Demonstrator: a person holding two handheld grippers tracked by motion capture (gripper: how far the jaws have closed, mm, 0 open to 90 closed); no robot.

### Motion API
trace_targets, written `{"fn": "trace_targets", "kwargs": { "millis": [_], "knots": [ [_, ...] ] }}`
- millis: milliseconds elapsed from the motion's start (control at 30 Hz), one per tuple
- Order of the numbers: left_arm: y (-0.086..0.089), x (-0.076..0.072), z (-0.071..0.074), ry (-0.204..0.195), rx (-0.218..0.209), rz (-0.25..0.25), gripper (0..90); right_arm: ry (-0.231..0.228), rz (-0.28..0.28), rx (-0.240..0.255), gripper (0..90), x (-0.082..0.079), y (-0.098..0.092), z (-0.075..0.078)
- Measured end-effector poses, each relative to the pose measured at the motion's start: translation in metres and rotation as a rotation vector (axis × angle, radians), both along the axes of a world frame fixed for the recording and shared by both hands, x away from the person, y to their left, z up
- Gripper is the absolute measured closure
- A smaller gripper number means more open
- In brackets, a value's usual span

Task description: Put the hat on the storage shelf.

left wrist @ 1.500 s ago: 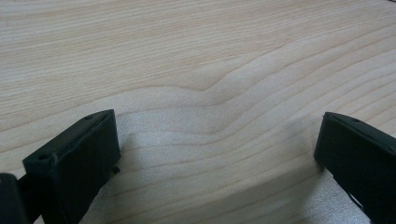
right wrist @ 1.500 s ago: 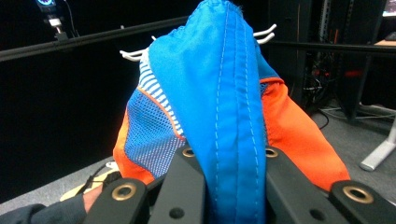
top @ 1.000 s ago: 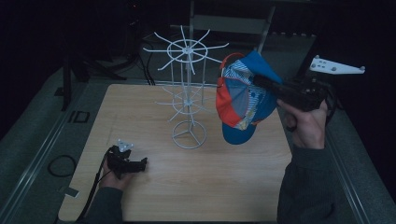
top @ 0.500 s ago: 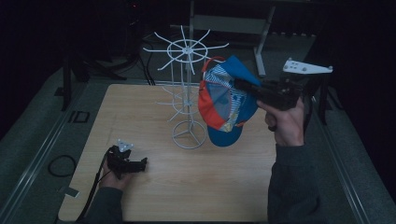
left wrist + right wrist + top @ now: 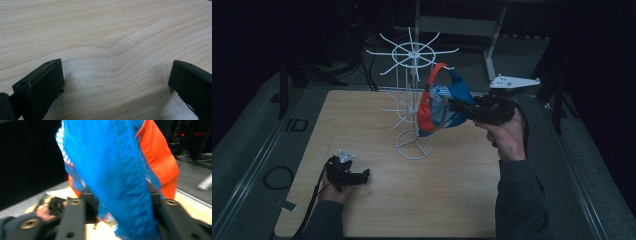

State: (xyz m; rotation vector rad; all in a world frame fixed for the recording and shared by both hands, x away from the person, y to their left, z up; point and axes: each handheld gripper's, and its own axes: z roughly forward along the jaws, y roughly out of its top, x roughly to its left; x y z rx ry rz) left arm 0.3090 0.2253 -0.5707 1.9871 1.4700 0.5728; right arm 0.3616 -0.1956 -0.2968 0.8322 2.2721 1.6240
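A light wooden table [image 5: 377,200] with visible grain fills the middle and lower part of the high view, its corners rounded. Just above the frame's centre a white wire rack [image 5: 412,100] stands on it by a ring-shaped base. At the lower left the left gripper [image 5: 364,176] rests on the tabletop, held in a hand. In the left gripper view the wavy grain runs across the frame between two black jaws set wide apart.
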Motion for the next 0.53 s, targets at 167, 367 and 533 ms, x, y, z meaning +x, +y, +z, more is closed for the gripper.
{"fn": "trace_targets", "kwargs": {
  "millis": [167,367,533],
  "knots": [
    [0.000,0.000,0.000,0.001,0.000,-0.001,0.2,-0.015,-0.088,-0.076,29.1,-0.002,0.002,-0.003],
    [0.000,0.000,0.000,0.001,-0.001,0.000,0.2,-0.002,-0.147,-0.067,20.0,-0.002,-0.003,-0.009],
    [0.000,0.000,0.000,0.001,-0.001,0.000,0.2,0.013,-0.161,-0.072,17.4,-0.001,-0.010,-0.018]
  ]
}}
